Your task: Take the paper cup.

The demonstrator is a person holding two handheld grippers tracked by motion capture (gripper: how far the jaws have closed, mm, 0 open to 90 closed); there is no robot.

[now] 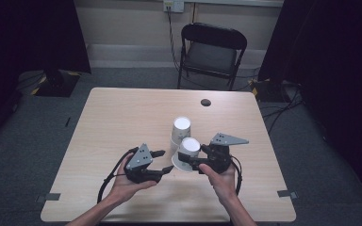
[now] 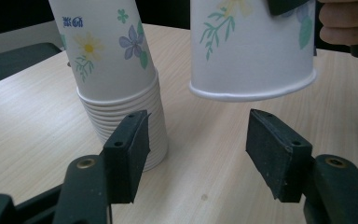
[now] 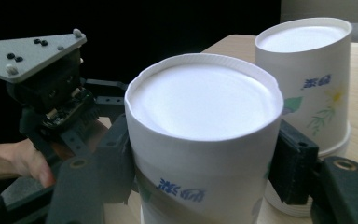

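Single paper cup point(image 3: 200, 140) clamped upside-down in right gripper point(image 1: 199, 157), lifted off worktop point(image 1: 122, 117) just beside cup stack point(image 2: 116, 84). Left gripper point(image 2: 196, 154) jaws apart, empty, below cup rim. Keep grip light, avoid crushing wall; set down clear of stack.

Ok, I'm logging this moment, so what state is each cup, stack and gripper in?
single paper cup: upside down, lifted clear of the table, clamped by the right gripper.
stack of paper cups: upside down, nested, standing on the table, untouched.
right gripper: shut on the single cup's wall.
left gripper: open, nothing between its pads, near the stack and below the lifted cup's rim.
folding chair: unfolded, beyond the table.
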